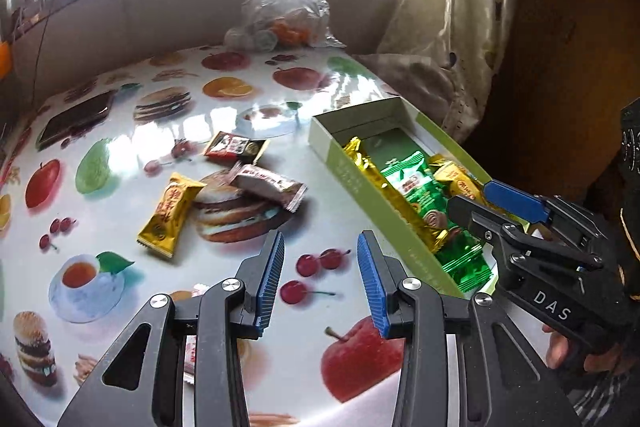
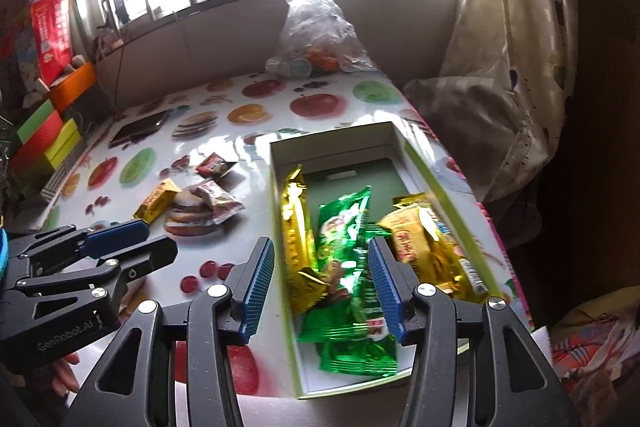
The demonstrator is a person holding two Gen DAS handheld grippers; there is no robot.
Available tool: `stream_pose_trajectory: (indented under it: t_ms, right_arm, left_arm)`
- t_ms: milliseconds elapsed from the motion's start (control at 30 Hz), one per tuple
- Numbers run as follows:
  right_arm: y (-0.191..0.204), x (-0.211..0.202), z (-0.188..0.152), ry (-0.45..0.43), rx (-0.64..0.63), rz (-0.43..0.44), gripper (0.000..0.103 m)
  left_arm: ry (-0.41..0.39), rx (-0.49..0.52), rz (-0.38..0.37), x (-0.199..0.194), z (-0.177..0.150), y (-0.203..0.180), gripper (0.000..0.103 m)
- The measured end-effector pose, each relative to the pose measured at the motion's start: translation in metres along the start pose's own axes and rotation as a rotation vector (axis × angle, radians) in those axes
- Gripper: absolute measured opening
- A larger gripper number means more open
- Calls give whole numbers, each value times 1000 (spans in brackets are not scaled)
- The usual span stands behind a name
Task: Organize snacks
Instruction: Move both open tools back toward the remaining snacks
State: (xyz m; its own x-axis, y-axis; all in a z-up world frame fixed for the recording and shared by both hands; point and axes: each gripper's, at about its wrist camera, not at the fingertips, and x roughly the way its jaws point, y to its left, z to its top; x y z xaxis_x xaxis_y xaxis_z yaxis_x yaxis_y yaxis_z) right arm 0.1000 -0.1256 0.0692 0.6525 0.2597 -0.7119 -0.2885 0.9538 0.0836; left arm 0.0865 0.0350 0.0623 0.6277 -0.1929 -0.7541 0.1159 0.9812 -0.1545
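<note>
- A table (image 1: 224, 115) with a fruit-and-burger printed cover carries an open green box (image 2: 280, 227) along its right edge.
- Inside the box lie gold and green snack packets (image 2: 344, 227).
- Three more packets (image 1: 256, 183) lie loose mid-table, left of the box.
- The left gripper (image 1: 320, 279) hovers over bare table, jaws apart, holding nothing.
- The right gripper (image 2: 320, 287) hangs above the box, jaws apart and empty.
</note>
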Motion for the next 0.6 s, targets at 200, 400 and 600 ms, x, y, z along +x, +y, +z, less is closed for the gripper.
stream_pose_trajectory:
  t_ms: [200, 400, 600]
  right_arm:
    - [16, 7, 2, 5, -28, 41, 49]
    - [32, 18, 4, 22, -63, 68, 50]
    - [43, 27, 7, 30, -80, 96, 51]
  left_arm:
    - [-6, -17, 35, -7, -6, 20, 40]
    - [5, -49, 87, -12, -21, 51, 40]
    - [37, -60, 88, -12, -37, 72, 40]
